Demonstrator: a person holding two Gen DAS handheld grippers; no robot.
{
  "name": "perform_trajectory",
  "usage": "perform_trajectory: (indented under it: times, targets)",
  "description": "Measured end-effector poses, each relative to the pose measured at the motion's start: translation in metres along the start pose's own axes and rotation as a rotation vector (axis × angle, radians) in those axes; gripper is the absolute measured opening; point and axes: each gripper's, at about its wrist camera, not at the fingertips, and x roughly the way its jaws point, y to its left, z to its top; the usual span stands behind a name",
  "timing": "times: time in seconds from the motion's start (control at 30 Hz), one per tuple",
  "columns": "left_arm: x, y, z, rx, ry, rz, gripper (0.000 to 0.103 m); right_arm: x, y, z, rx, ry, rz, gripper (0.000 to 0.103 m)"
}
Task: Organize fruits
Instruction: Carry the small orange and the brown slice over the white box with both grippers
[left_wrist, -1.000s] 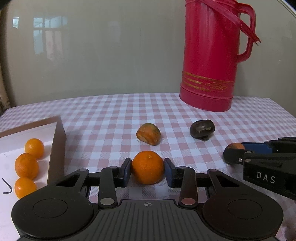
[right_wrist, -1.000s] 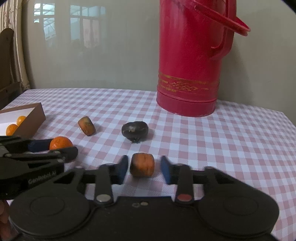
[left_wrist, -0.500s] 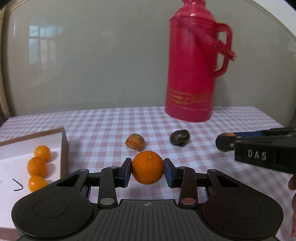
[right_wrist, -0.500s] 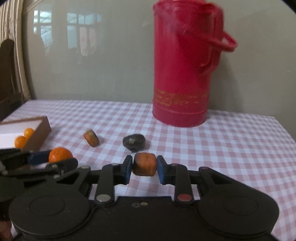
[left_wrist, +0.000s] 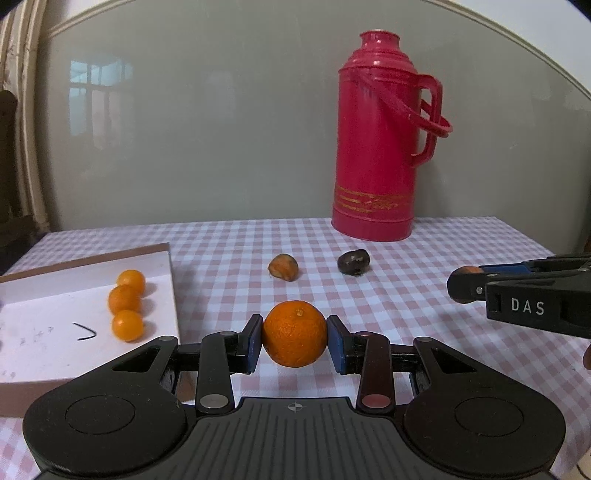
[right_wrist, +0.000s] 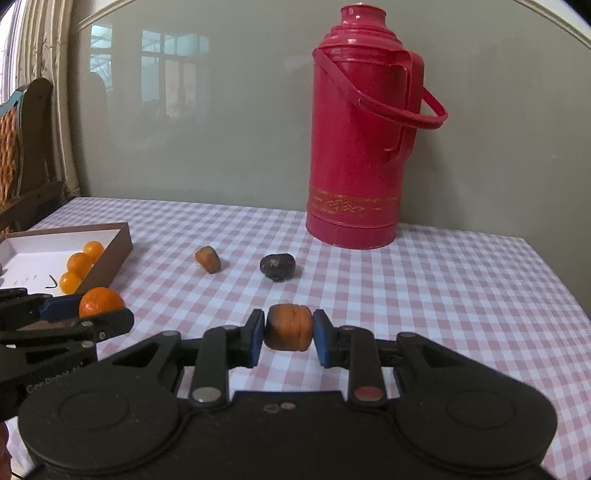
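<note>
My left gripper (left_wrist: 294, 344) is shut on a round orange (left_wrist: 294, 334) and holds it above the checked tablecloth; the same orange (right_wrist: 100, 302) shows at the left of the right wrist view. My right gripper (right_wrist: 289, 333) is shut on a brownish, spoiled piece of fruit (right_wrist: 289, 331), also lifted off the cloth. A shallow brown box (left_wrist: 172, 284) with a white floor lies at the left and holds three small oranges (left_wrist: 125, 300). On the cloth beyond lie another browned fruit piece (left_wrist: 283, 266) and a black rotten fruit (left_wrist: 353, 261).
A tall red thermos (left_wrist: 382, 147) with a handle stands at the back of the table against a grey wall. A wooden chair (right_wrist: 26, 147) stands off the table's left end. The table's right edge (right_wrist: 554, 280) runs close by.
Both grippers have risen and drawn back from the thermos, each carrying its fruit. The right gripper's jaws closed onto the brownish piece, which was lying on the cloth a second ago.
</note>
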Motion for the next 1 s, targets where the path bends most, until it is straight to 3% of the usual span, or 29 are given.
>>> perform_trajectory:
  times: [0.3, 0.73, 1.0]
  targets:
    - [-0.042, 0.031, -0.016, -0.041, -0.027, 0.091, 0.037, -0.023, 0.026, -0.011, -0.067, -0.012, 0.075, 0.02]
    - [-0.077, 0.081, -0.027, -0.066, -0.057, 0.244, 0.037, -0.029, 0.102, 0.004, -0.15, -0.057, 0.269, 0.02]
    - [-0.092, 0.109, -0.03, -0.072, -0.069, 0.311, 0.037, -0.036, 0.136, 0.007, -0.209, -0.084, 0.335, 0.02]
